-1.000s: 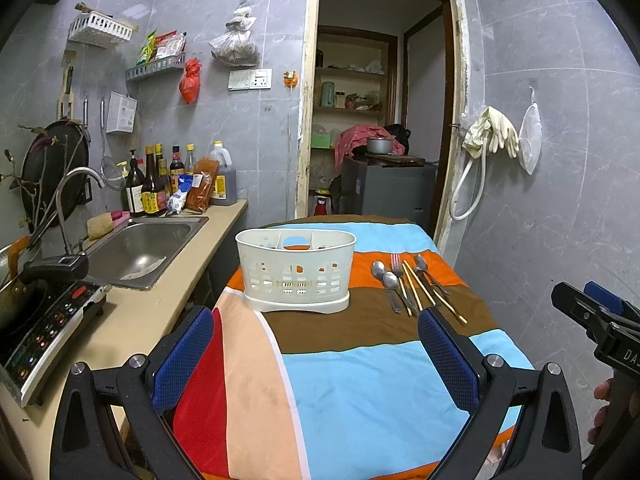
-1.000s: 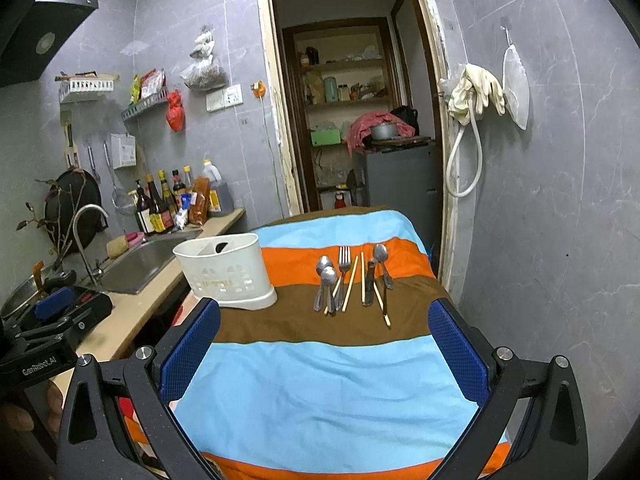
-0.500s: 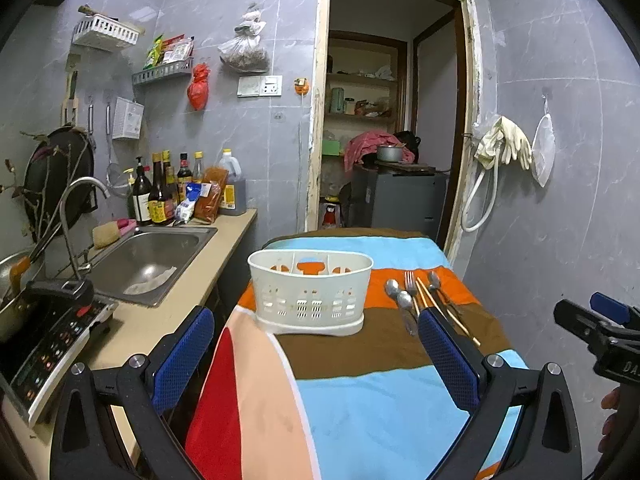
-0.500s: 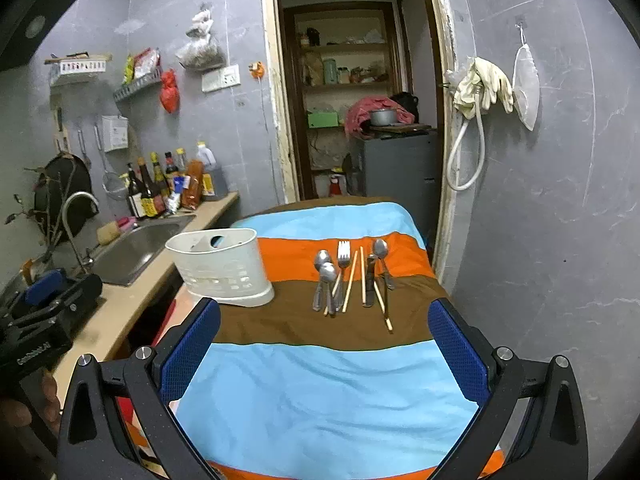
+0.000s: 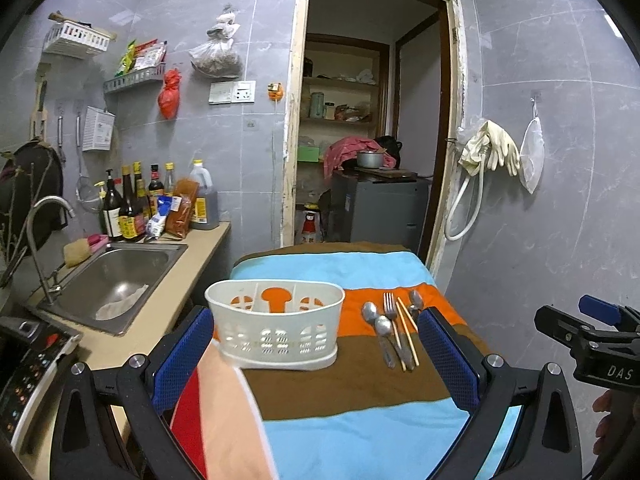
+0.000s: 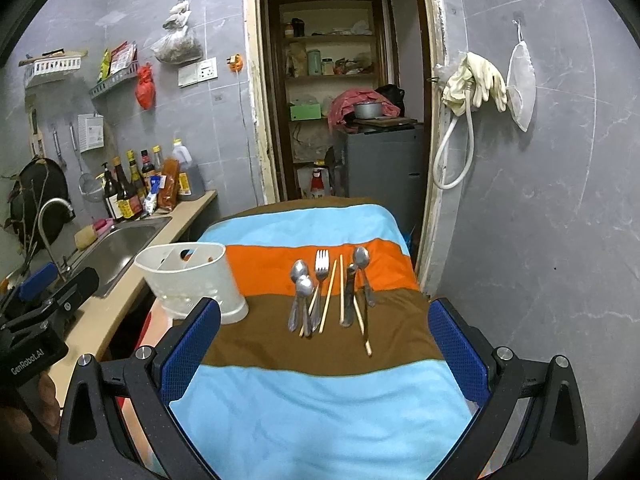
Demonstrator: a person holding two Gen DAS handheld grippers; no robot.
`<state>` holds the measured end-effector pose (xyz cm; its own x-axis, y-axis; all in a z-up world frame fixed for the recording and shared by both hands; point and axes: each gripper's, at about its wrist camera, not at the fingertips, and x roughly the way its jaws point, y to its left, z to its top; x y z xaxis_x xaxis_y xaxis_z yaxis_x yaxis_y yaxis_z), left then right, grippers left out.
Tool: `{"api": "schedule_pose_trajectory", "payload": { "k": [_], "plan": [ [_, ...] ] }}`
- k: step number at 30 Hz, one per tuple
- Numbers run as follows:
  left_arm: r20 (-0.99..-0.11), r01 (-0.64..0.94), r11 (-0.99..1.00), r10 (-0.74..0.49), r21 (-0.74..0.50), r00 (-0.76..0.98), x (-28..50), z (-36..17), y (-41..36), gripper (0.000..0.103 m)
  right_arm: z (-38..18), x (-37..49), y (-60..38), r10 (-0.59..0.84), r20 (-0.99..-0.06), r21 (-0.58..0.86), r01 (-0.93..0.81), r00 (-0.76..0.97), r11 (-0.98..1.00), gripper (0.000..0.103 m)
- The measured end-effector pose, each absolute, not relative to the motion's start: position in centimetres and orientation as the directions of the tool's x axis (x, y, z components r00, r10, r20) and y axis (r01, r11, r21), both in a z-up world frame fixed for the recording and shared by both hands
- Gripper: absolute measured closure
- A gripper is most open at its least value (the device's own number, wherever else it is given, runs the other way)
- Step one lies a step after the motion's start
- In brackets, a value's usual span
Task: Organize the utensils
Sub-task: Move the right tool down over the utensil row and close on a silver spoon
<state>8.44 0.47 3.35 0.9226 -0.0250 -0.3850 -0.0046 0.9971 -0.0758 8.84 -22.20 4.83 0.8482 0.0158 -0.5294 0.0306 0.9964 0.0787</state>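
A white slotted utensil caddy stands on the striped cloth, also in the right wrist view. To its right lie spoons, a fork and wooden chopsticks in a row; they also show in the left wrist view. My left gripper is open and empty, just before the caddy. My right gripper is open and empty, short of the utensils' near ends.
The striped cloth covers a table. A counter with a steel sink, faucet, bottles and an induction cooker runs along the left. A doorway lies behind the table. A grey wall stands close on the right.
Both grippers have moved forward over the table toward the caddy and utensils, which now appear nearer. Both stay open.
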Motion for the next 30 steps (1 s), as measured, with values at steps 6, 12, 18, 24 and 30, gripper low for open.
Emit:
{"api": "schedule_pose_trajectory", "payload": {
  "k": [6, 12, 18, 24, 30],
  "plan": [
    [-0.388, 0.018, 0.998, -0.04, -0.059, 0.921, 12.4, 3.1, -1.8, 0.001, 4.2, 12.9, -24.8, 0.037, -0.516, 0.115, 0.026, 0.856, 0.993, 0.001],
    [-0.42, 0.056, 0.996, -0.082, -0.073, 0.904, 17.2, 2.4, -4.5, 0.001, 3.4, 17.8, -27.9, 0.047, -0.503, 0.098, 0.002, 0.863, 0.995, 0.001],
    [-0.468, 0.093, 0.992, -0.121, -0.084, 0.875, 21.8, 0.8, -7.3, 0.001, 1.6, 23.9, -30.8, 0.069, -0.53, 0.07, -0.038, 0.845, 0.997, 0.001],
    [-0.524, 0.085, 0.988, -0.141, -0.13, 0.84, 26.7, -1.4, -9.3, 0.001, -1.2, 29.3, -32.8, 0.099, -0.544, 0.069, -0.073, 0.833, 0.995, 0.001],
    [-0.566, 0.068, 0.985, -0.147, -0.158, 0.811, 31.4, -4.0, -11.0, 0.001, -5.5, 35.0, -33.6, 0.183, -0.578, 0.117, -0.141, 0.795, 0.983, 0.001]
  ]
}}
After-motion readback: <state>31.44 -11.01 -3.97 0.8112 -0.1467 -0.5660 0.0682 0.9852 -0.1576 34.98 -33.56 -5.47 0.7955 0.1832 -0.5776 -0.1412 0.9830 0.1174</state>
